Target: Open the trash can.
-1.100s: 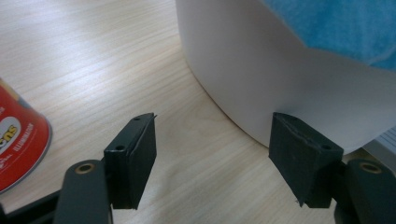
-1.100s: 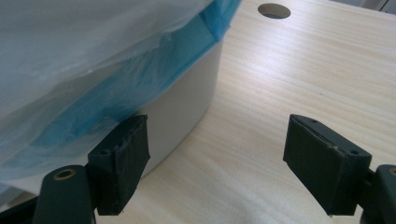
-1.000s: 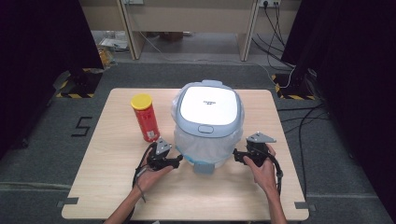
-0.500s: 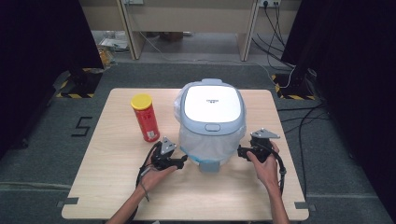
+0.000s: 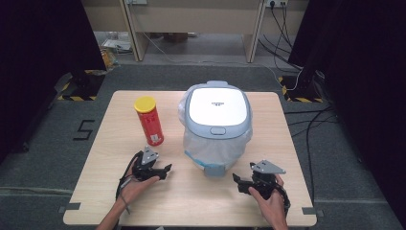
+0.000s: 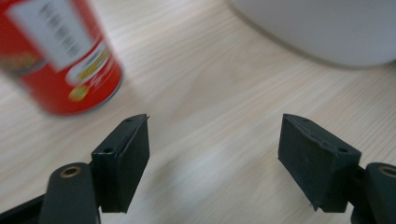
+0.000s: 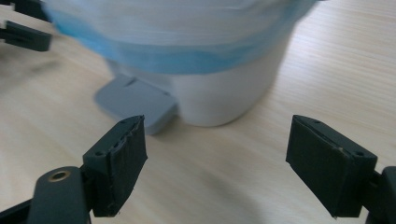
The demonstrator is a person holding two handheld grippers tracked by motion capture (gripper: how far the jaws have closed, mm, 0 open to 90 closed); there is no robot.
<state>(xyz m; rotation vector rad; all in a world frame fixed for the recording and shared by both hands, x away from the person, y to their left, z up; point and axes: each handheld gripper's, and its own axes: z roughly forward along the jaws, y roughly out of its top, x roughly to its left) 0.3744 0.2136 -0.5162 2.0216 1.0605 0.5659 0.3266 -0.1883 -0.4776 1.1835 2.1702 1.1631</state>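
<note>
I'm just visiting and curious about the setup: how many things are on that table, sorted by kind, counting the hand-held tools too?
Pedal bin with a white lid and a bag liner: 1
Red can with a yellow lid: 1
Hand-held grippers: 2, the left gripper and the right gripper, both with open jaws and nothing between them
Total: 4

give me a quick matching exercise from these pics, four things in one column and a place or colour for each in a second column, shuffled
Things
1. canister
2. pedal bin
3. left tongs
4. bin's foot pedal

Places or colours
A. grey, flat on the table at the bin's base
B. red with a yellow lid
C. white lid, blue-edged bag liner
D. open, empty, near the canister's foot

Pairs: 1-B, 2-C, 3-D, 4-A
</note>
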